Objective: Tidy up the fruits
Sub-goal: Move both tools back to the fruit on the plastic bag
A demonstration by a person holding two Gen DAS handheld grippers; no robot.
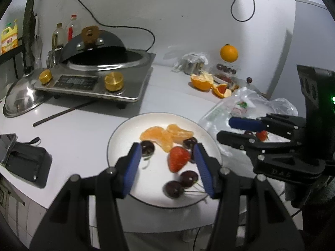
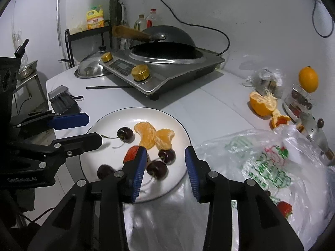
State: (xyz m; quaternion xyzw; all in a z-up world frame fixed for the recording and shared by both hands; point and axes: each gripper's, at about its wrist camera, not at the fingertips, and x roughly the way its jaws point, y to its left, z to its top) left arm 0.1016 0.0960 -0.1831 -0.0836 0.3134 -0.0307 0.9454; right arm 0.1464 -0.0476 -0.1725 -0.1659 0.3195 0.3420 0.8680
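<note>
Currently, in the left wrist view, the left gripper [image 1: 166, 163] stands wide apart and holds nothing, above the round white ceramic plate [image 1: 125, 133]. A red strawberry [image 1: 178, 159] lies on the plate between its blue pads, nearer the right pad. Two peeled orange segments [image 1: 165, 136] lie just beyond the fingertips; dark red cherries [image 1: 181, 183] lie nearer the camera. The right gripper [image 1: 228, 130] is at the right, over a clear plastic bag [image 1: 251, 98], its fingers apart and empty.

In the right wrist view, the right gripper [image 2: 165, 167] is spread wide and empty over the plate's [image 2: 100, 125] right edge. The strawberry [image 2: 132, 155] is partly hidden behind its left pad. Cherries [image 2: 157, 169] lie between the pads. A second strawberry [image 2: 284, 208] lies on the plastic bag [image 2: 282, 167] at lower right. The left gripper [image 2: 92, 128] is at the left, parted, over the plate's rim.
</note>
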